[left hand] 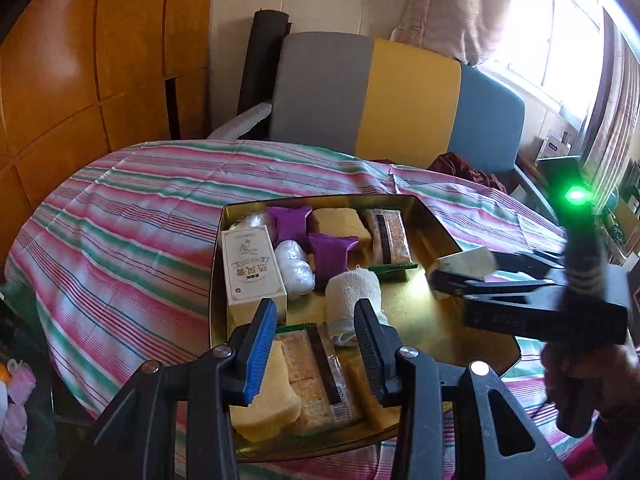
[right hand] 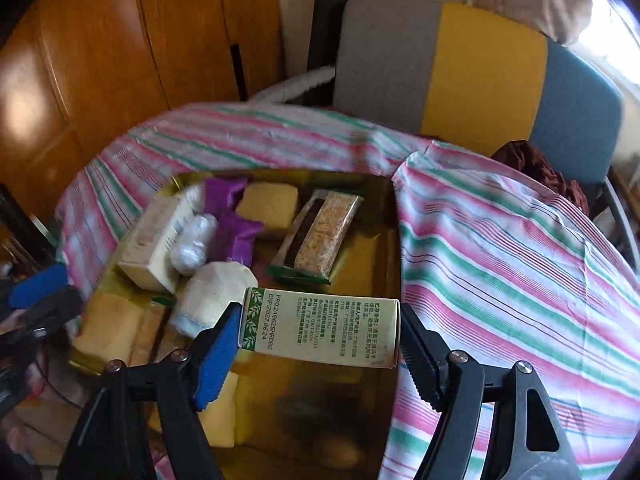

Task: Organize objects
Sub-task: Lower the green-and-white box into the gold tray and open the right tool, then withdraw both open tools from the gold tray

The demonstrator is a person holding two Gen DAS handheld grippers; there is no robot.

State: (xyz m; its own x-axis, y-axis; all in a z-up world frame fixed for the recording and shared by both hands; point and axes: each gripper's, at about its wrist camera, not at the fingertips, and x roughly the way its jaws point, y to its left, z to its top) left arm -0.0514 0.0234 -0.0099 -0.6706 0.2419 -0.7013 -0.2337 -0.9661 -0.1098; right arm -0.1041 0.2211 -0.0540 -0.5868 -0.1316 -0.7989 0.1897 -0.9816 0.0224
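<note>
A gold tin tray (left hand: 460, 320) (right hand: 360, 408) lies on the striped cloth. It holds a tall cream box (left hand: 254, 268) (right hand: 156, 240), two purple packets (left hand: 332, 258), clear-wrapped bundles (left hand: 296, 266), yellow sponges (left hand: 264, 396), cracker packs (left hand: 390, 236) (right hand: 320, 232) and a white gauze roll (left hand: 352, 296) (right hand: 212, 296). My right gripper (right hand: 320, 336) is shut on a small cream box with green print (right hand: 324, 328) (left hand: 464, 264), above the tray's bare right part. My left gripper (left hand: 316, 344) is open and empty over the tray's near edge.
The striped cloth (left hand: 132, 216) (right hand: 500, 256) covers a round table. A grey, yellow and blue chair (left hand: 400, 96) stands behind it, with a dark red cloth (left hand: 468, 172) on its seat. Wooden cabinets (left hand: 80, 60) are at left, a bright window at right.
</note>
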